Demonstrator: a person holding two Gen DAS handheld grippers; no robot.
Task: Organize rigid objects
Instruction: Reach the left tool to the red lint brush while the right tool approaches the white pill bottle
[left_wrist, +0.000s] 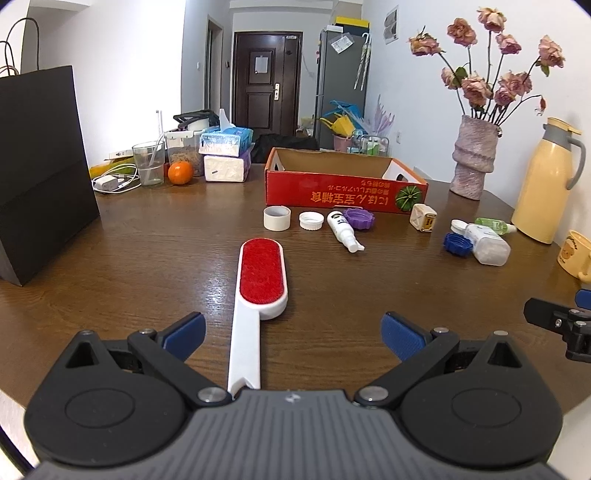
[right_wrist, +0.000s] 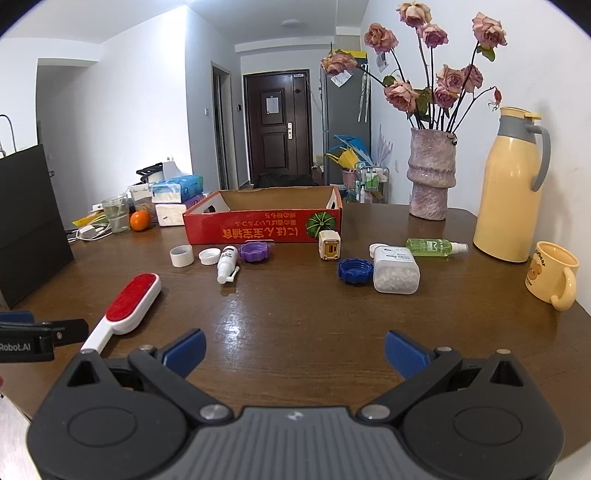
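Both tools (left_wrist: 293, 334) (right_wrist: 294, 350) low, jaws spread wide.

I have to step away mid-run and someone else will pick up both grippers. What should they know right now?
Left gripper: open, straddling the lint brush handle, not gripping.
Right gripper: open, empty, above bare table.
Red box: looks empty.
Still loose in front of it: tape roll, white cap, small white bottle, purple lid, cube charger, blue lid, pellet container, green spray bottle.
Nothing visibly sorted yet; everything remains.
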